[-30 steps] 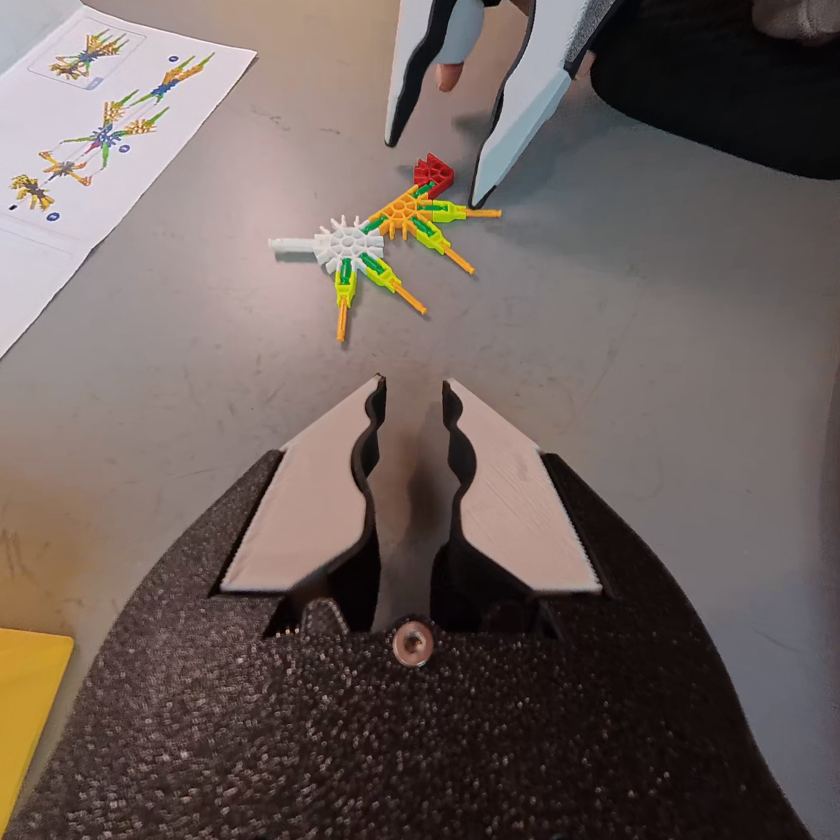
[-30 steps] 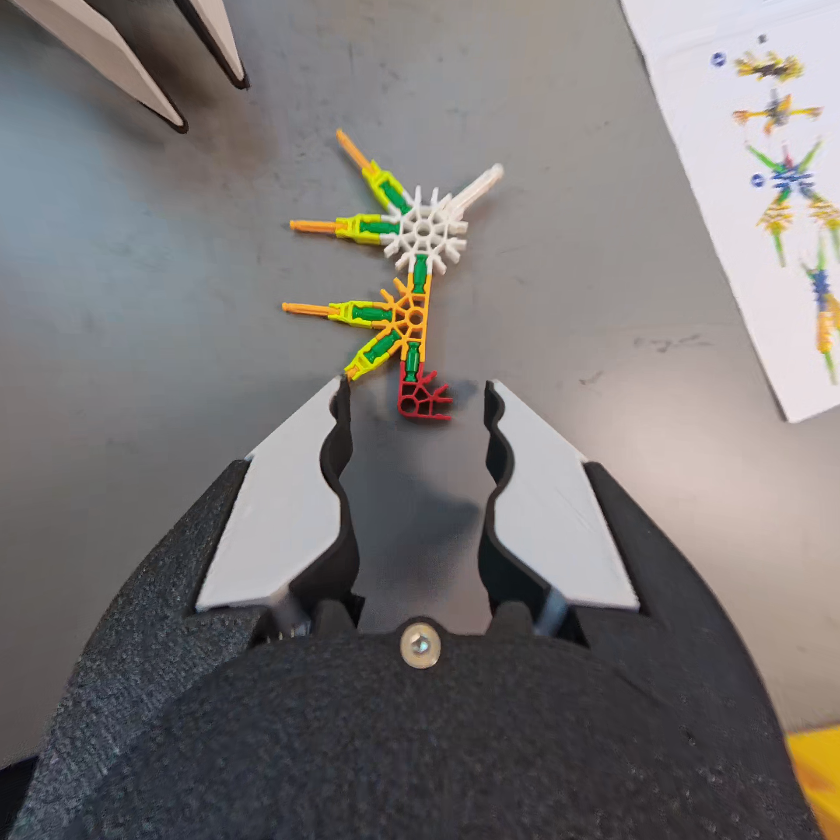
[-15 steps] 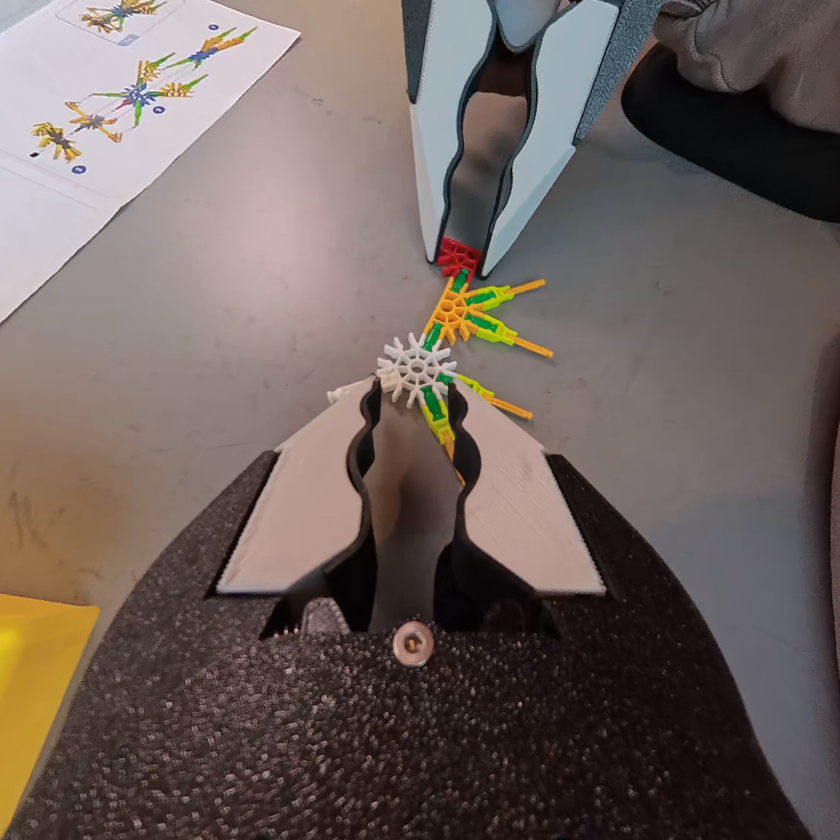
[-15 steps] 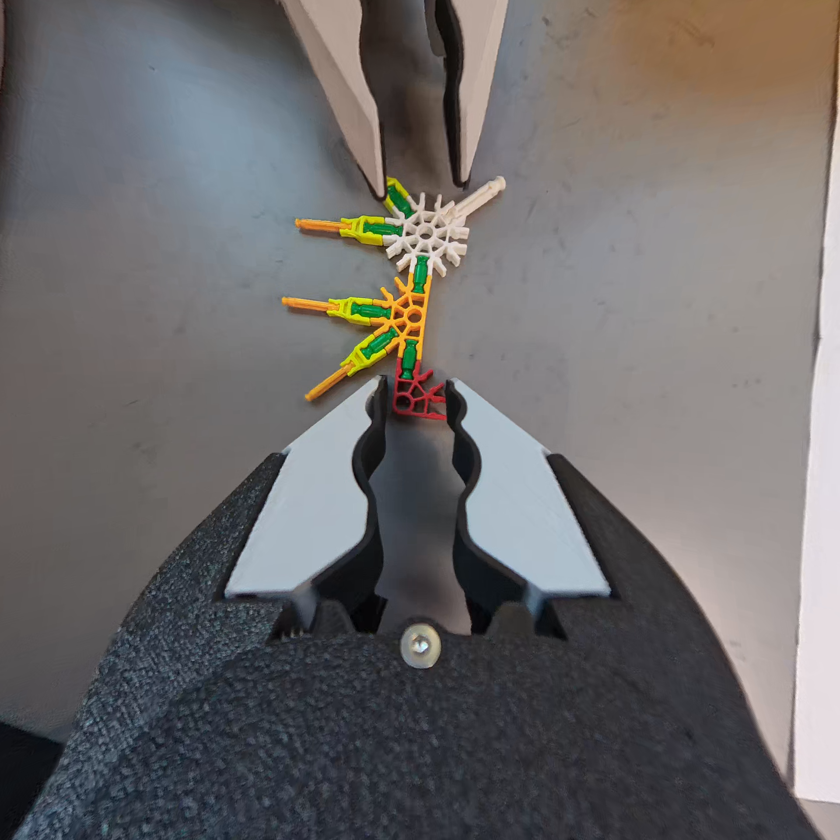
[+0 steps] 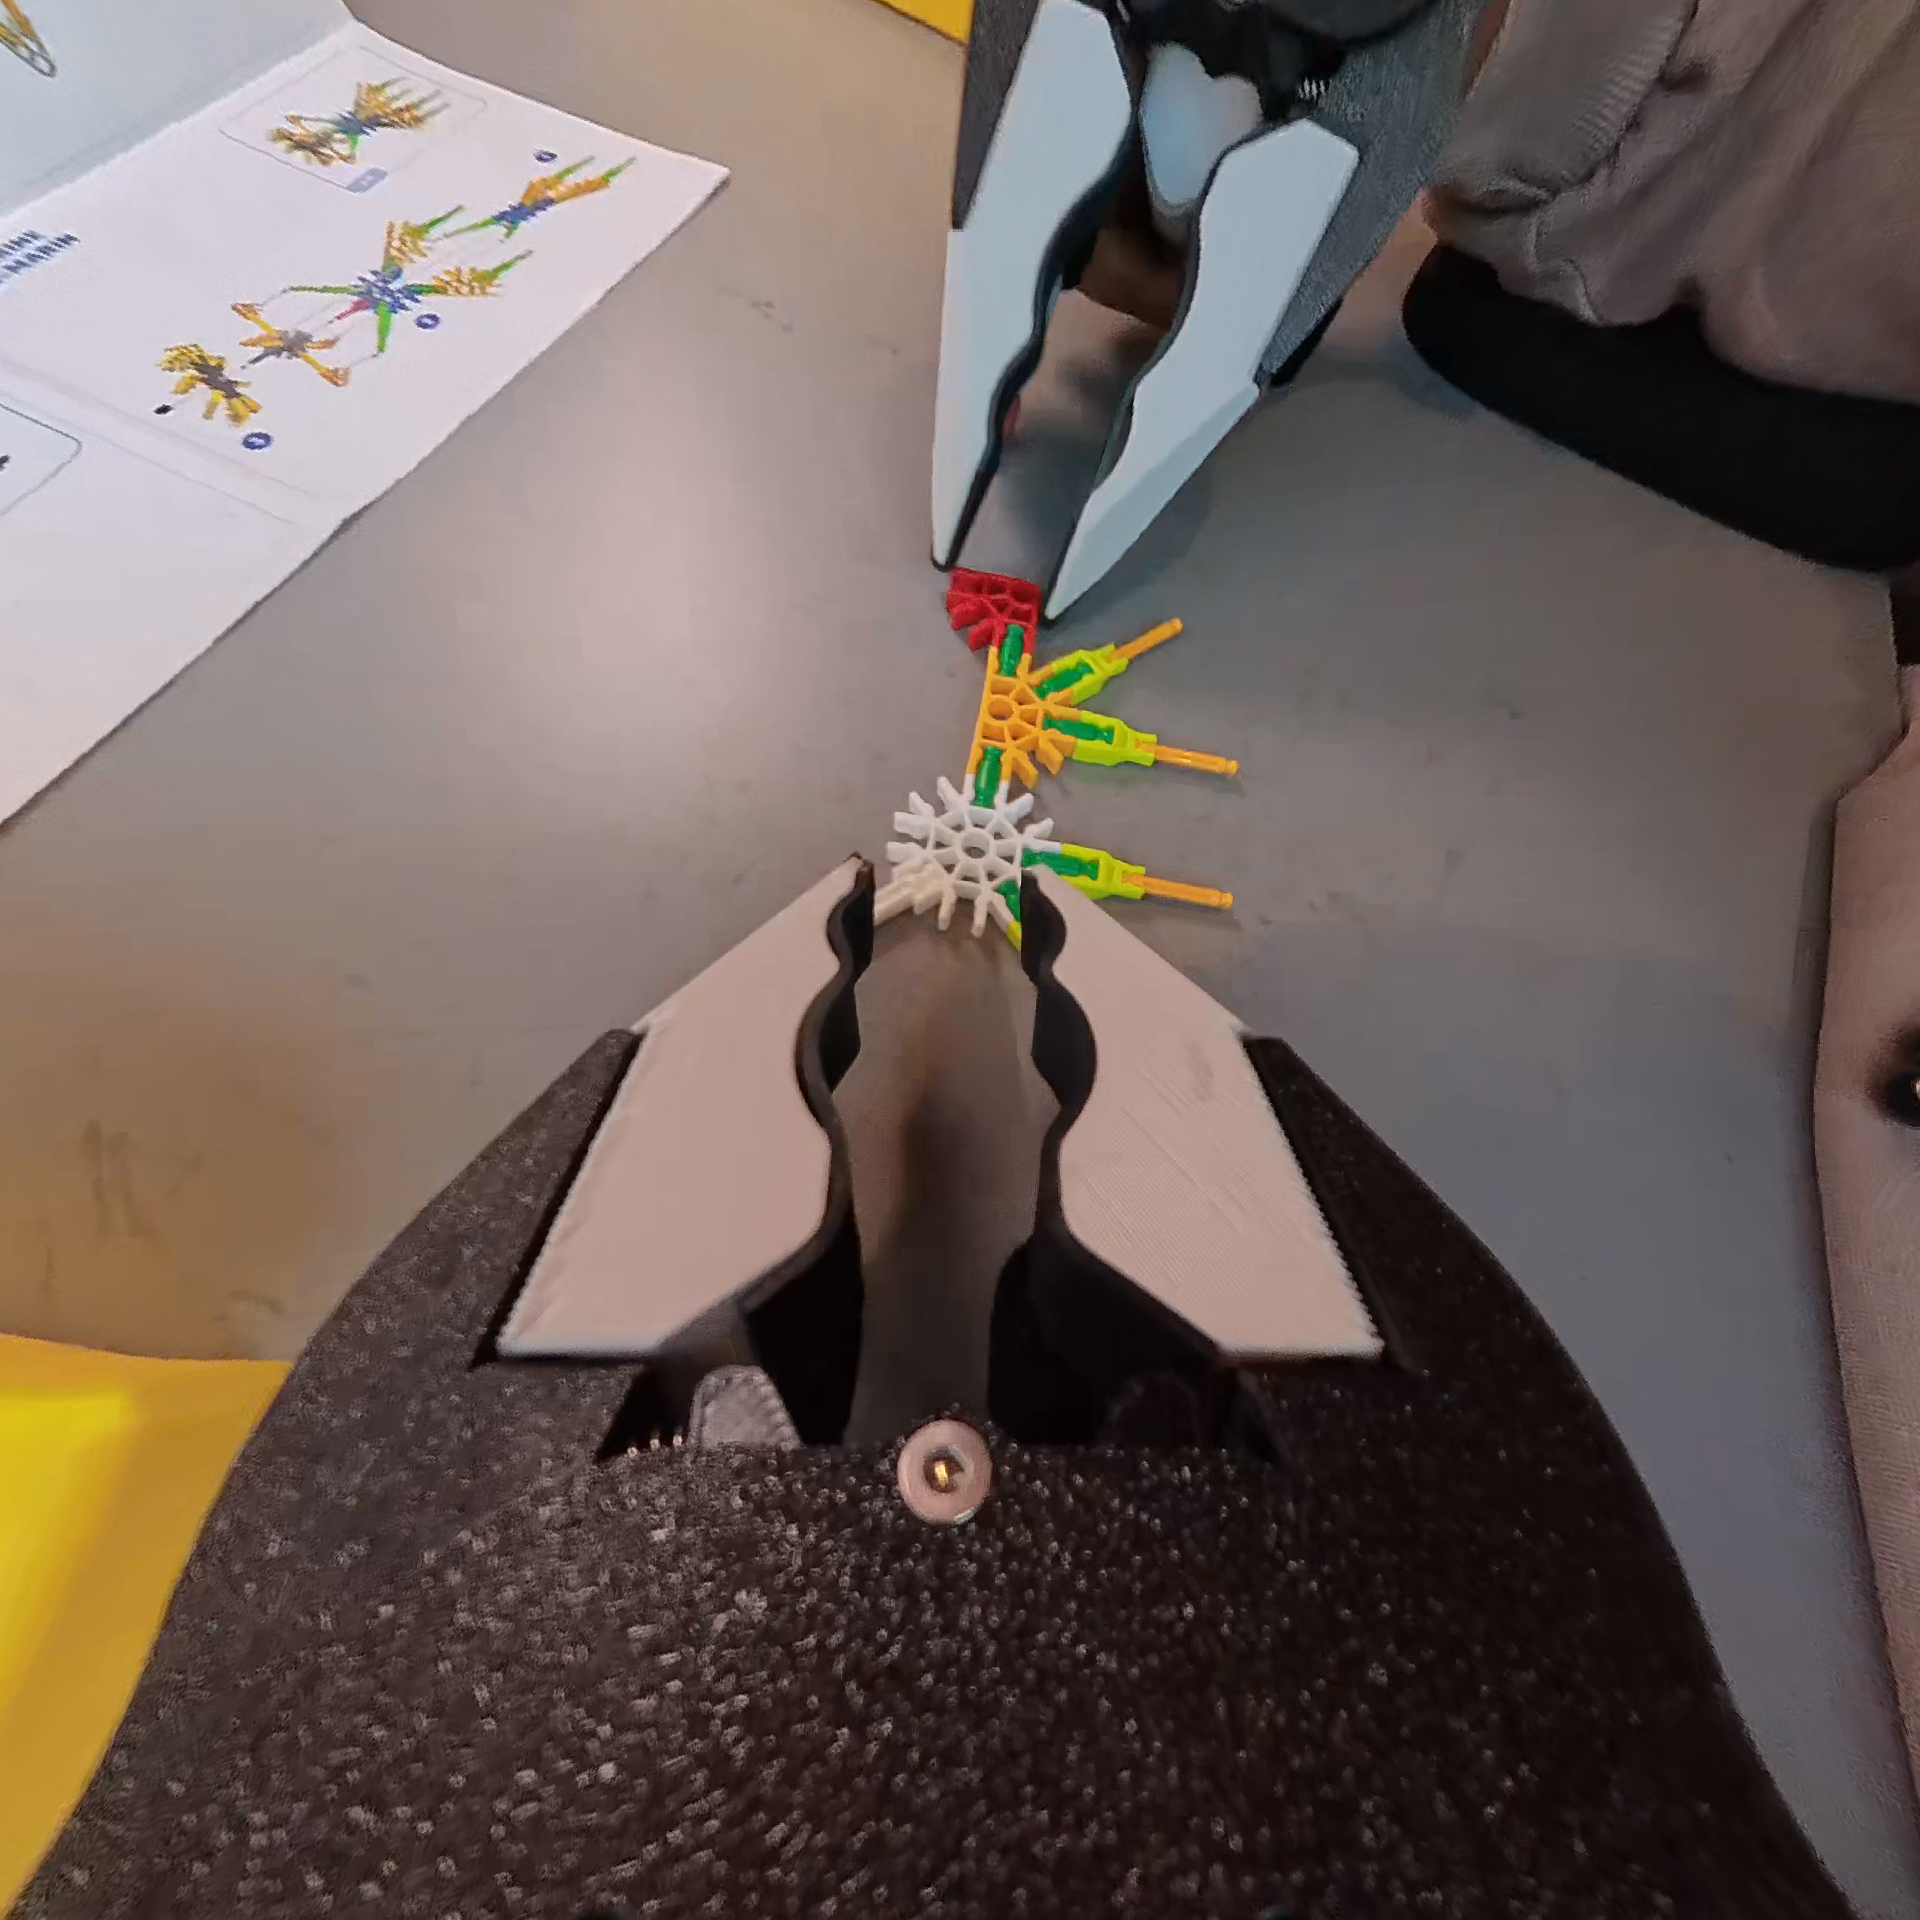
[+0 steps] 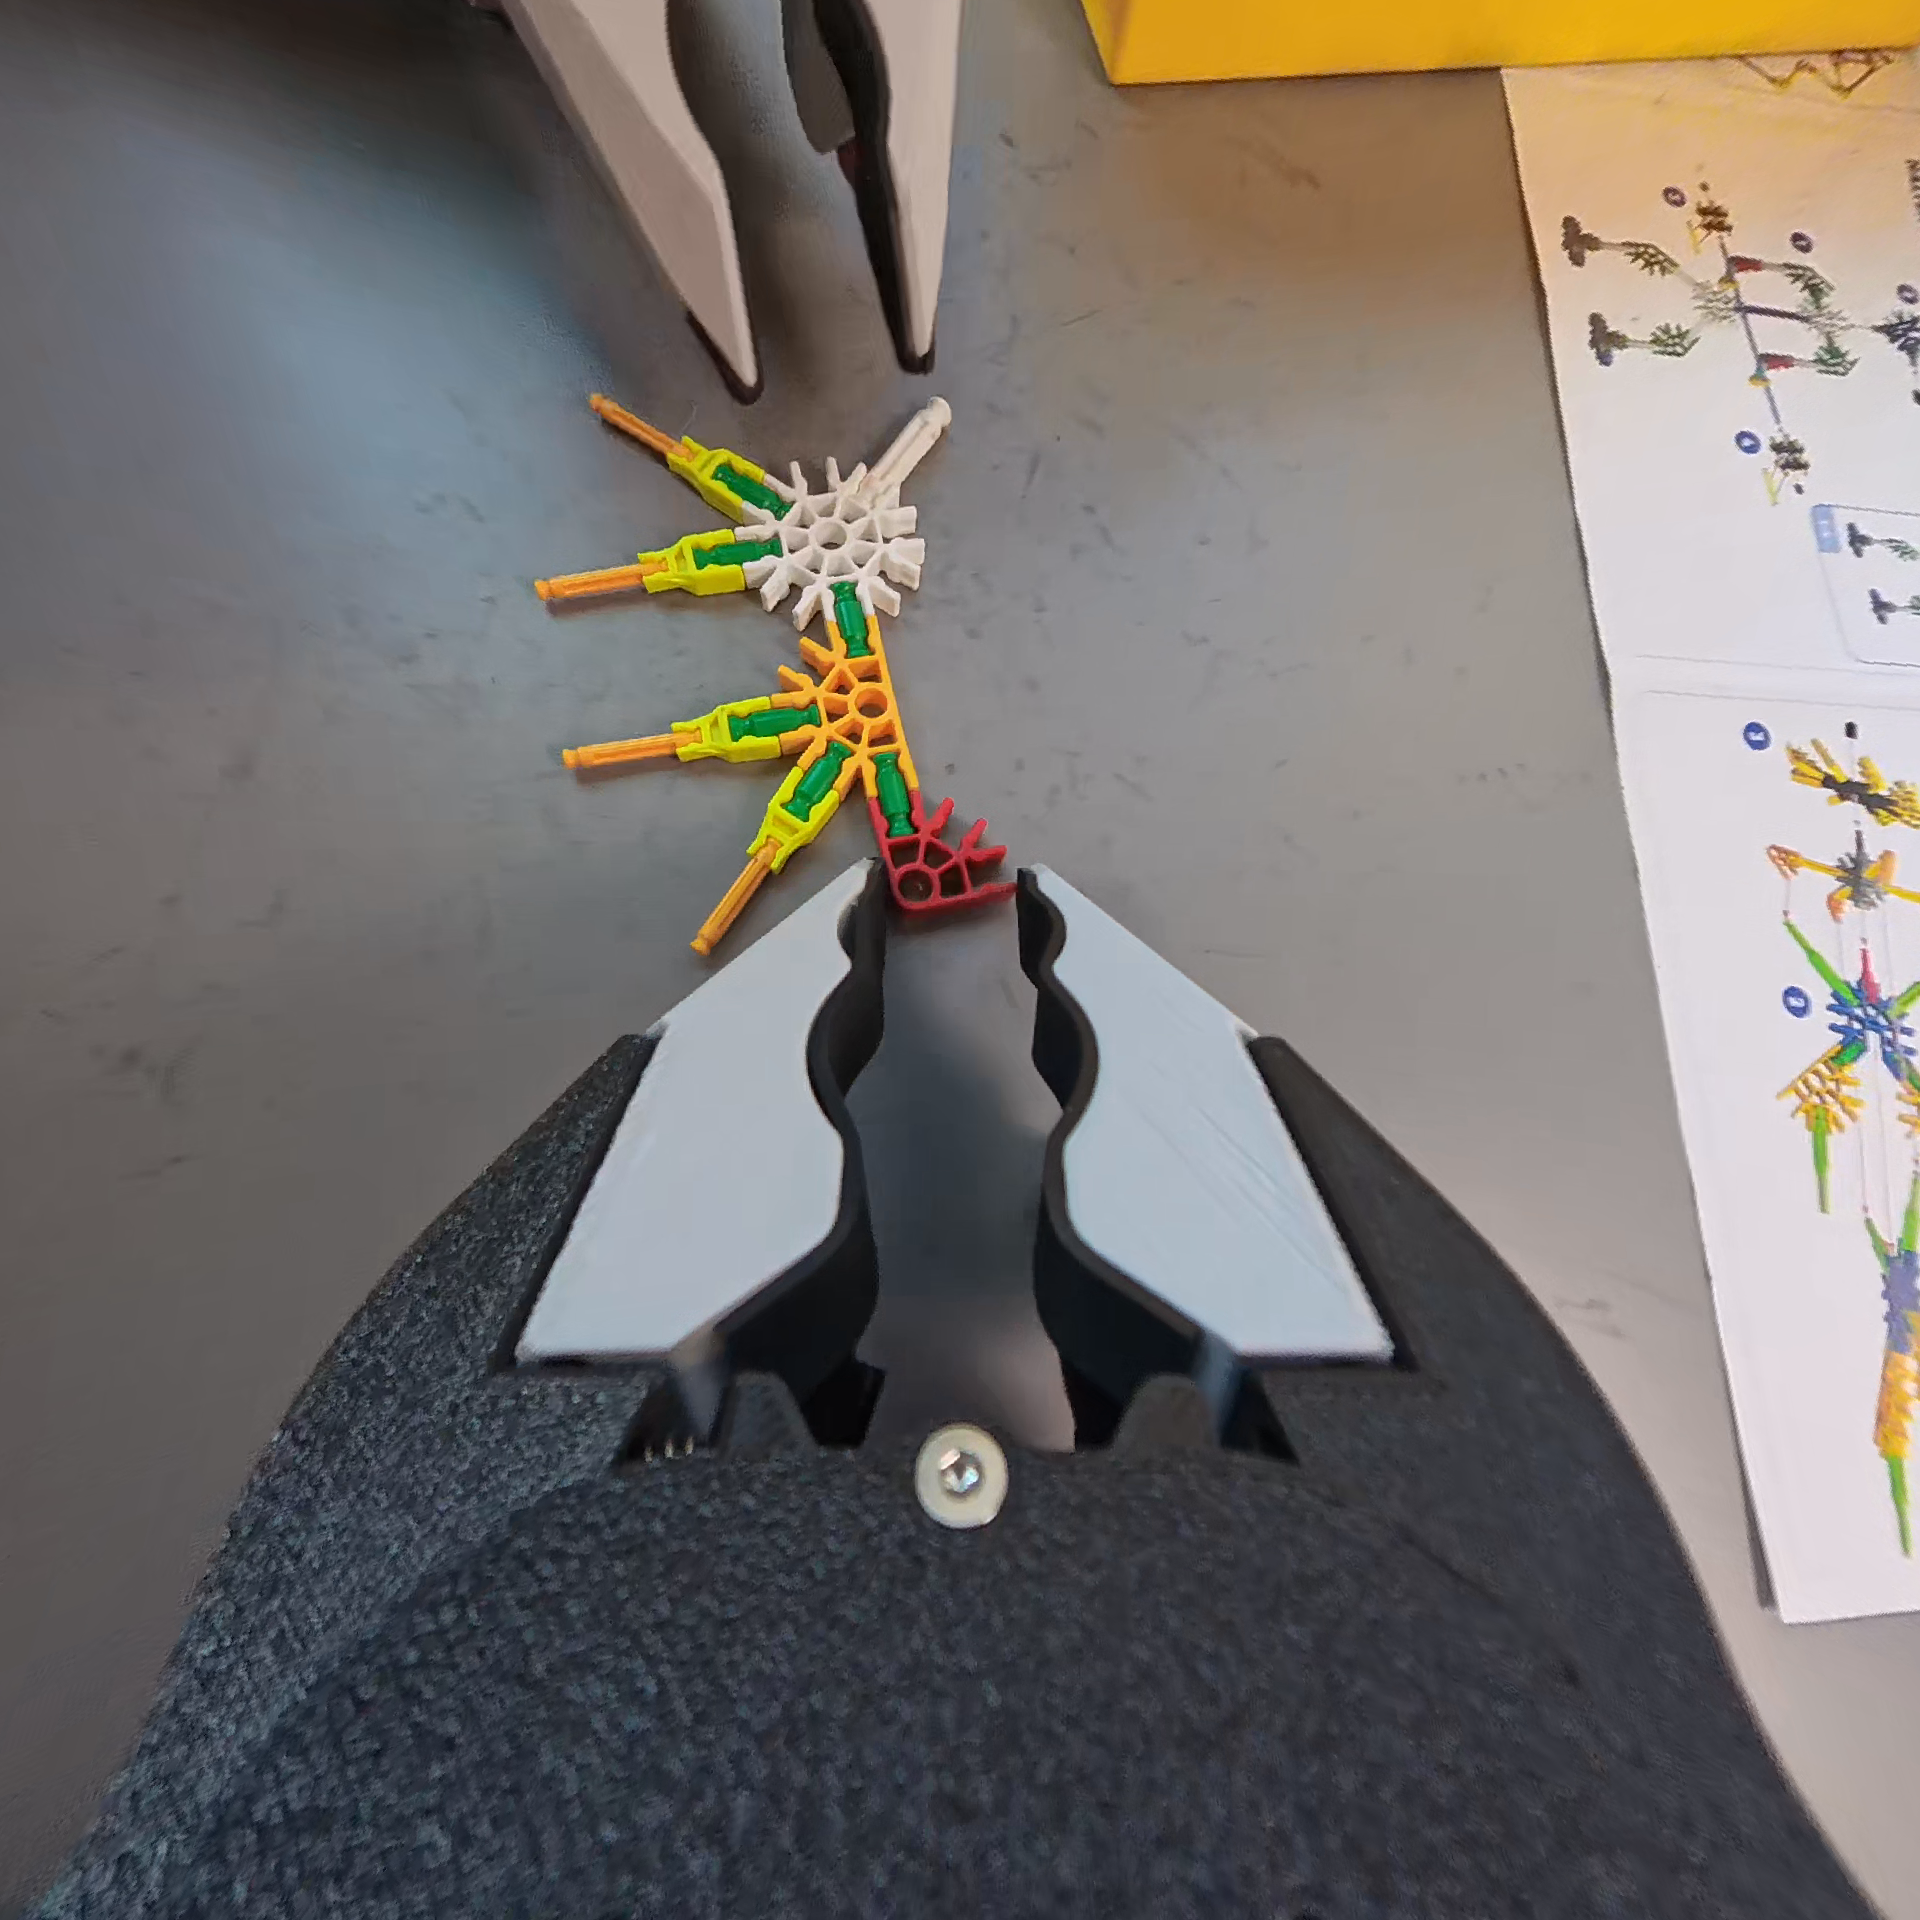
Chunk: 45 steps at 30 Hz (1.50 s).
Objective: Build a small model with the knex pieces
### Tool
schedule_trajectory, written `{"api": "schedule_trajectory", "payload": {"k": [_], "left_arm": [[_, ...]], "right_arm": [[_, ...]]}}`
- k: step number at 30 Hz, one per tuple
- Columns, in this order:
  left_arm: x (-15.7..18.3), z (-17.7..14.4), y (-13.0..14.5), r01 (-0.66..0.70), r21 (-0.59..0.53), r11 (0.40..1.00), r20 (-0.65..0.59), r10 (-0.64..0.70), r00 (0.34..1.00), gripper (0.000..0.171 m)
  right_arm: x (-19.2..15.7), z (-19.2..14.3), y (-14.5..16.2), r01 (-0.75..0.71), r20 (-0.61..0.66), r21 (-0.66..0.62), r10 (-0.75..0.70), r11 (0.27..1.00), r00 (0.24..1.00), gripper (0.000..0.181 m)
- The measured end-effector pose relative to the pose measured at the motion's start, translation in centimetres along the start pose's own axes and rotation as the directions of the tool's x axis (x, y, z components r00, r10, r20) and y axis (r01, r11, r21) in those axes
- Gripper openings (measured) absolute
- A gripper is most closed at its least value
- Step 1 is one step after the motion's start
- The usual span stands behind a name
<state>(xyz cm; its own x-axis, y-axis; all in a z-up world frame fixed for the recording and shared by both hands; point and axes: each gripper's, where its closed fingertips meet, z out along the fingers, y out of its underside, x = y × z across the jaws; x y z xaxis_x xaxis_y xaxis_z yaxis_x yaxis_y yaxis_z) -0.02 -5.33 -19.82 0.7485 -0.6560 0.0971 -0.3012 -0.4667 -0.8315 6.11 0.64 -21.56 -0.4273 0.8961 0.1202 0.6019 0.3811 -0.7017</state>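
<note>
A small toy assembly lies flat on the grey table: a white snowflake connector (image 5: 971,847), an orange connector (image 5: 1013,717) and a red corner connector (image 5: 992,601), joined by green rods, with yellow-green clips and orange rods fanning to one side. My left gripper (image 5: 943,883) is narrowly open, its tips flanking the near spokes of the white connector; it also shows in the right wrist view (image 6: 831,374). My right gripper (image 6: 945,883) has its tips pinched on either side of the red connector (image 6: 940,868); it also shows in the left wrist view (image 5: 995,592).
A printed instruction sheet (image 5: 260,312) lies to the left, and at the right edge in the right wrist view (image 6: 1766,831). A yellow box (image 5: 83,1558) sits near my left gripper. A person's beige sleeve (image 5: 1662,156) and a black object (image 5: 1662,447) are behind the right gripper. About 10 cm separates my left fingertips from my right.
My right gripper narrowed from wide open onto the red connector. My left gripper moved forward until its tips reached the white connector. The assembly has turned slightly on the table.
</note>
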Motion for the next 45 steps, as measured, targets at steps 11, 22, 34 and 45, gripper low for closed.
{"api": "schedule_trajectory", "payload": {"k": [11, 22, 34, 45], "left_arm": [[-1.8, 0.8, 1.9, -0.042, -0.117, 0.992, 0.094, 0.053, 0.994, 0.029], [-1.5, 0.8, 1.9, -0.050, -0.118, 0.992, 0.085, 0.060, 0.995, 0.024], [-4.0, -2.3, -2.3, 0.067, 0.184, 0.981, 0.155, -0.096, 0.983, 0.031], [-6.3, -6.3, -5.4, 0.066, 0.441, 0.895, 0.247, -0.191, 0.950, 0.038]], "right_arm": [[0.1, 0.1, 0.0, 0.027, -0.023, 0.002, -0.027, 1.000, 0.999, 0.024], [0.1, 0.1, -0.1, 0.020, -0.026, 0.003, -0.020, 1.000, 0.999, 0.024], [4.4, -3.1, -3.1, -0.139, -0.153, 0.269, 0.184, 0.953, 0.971, 0.059], [11.4, -9.9, -3.9, -0.166, -0.409, 0.604, 0.481, 0.780, 0.775, 0.073]]}}
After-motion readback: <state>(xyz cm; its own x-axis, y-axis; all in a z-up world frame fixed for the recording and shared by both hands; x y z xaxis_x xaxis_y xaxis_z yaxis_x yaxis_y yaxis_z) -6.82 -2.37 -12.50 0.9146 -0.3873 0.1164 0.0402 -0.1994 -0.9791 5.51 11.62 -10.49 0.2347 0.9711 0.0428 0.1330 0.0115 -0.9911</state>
